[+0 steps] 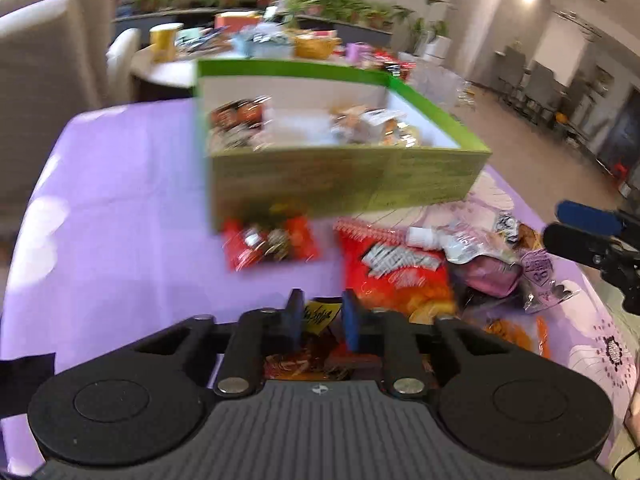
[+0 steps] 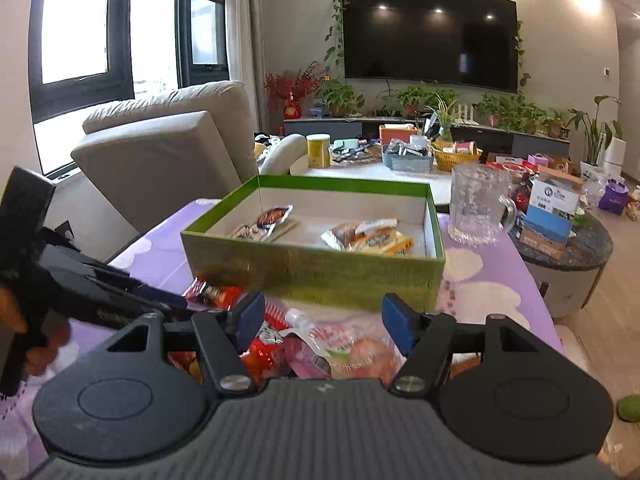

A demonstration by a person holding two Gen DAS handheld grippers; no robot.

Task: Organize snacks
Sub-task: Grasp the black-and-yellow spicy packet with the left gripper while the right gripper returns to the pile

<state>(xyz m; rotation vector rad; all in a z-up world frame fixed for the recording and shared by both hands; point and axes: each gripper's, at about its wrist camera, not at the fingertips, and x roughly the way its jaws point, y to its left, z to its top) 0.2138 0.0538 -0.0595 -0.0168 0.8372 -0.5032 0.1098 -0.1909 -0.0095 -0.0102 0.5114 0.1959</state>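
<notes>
The left gripper (image 1: 320, 320) was clamped on a yellow-labelled snack packet (image 1: 322, 316) just before the green box (image 1: 344, 184) on the table (image 1: 120, 240). The right gripper (image 2: 322, 326) hung half-open and empty over the loose snack pile (image 2: 320, 352).

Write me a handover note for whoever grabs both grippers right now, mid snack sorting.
Left gripper: shut on a yellow-labelled packet, low over the purple cloth, short of the green box.
Right gripper: open, empty, above the loose pile.
Done: a few packets already lie in the box.
Left: the held packet, plus the red bag, small red packet, capped pouch and others in front of the box.
</notes>
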